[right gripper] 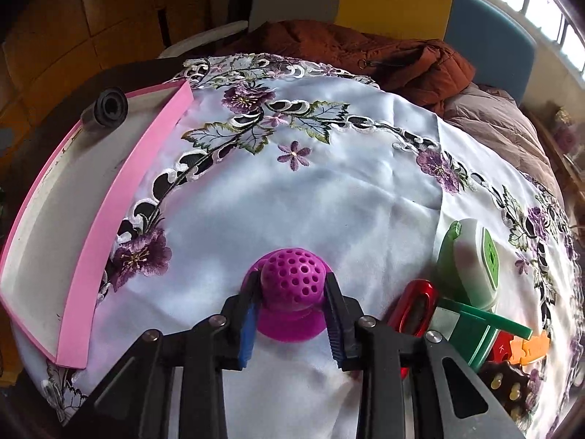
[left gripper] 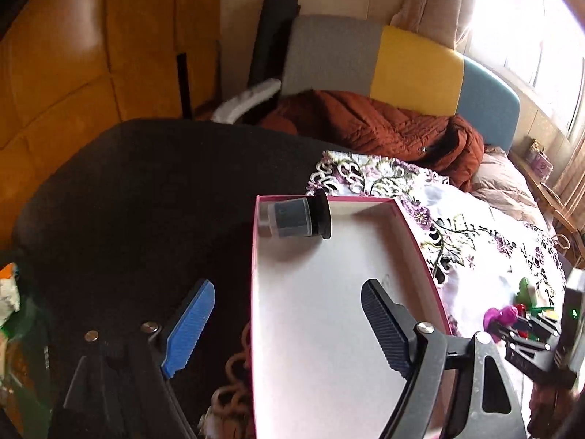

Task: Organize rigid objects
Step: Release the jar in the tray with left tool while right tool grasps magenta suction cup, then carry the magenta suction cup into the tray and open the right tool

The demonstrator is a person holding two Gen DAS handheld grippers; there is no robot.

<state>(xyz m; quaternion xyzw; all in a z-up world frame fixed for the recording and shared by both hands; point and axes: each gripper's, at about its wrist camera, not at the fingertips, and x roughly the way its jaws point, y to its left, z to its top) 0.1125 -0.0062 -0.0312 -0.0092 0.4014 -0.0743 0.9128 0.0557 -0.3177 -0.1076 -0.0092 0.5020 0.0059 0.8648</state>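
One pink box (right gripper: 124, 197) lies at the left of the embroidered cloth (right gripper: 329, 190), with one black-capped jar (left gripper: 296, 217) on its side in the far corner. The left claw (left gripper: 289, 325) hangs above the box, spread wide, nothing between. The right claw (right gripper: 289, 314) is clamped on one magenta perforated knob (right gripper: 292, 274) on the cloth. A red piece (right gripper: 416, 303) and a green-and-white case (right gripper: 471, 259) lie at its right.

Satiny embroidered tablecloth (right gripper: 329, 197), perforated matt plastic ball (right gripper: 292, 274)
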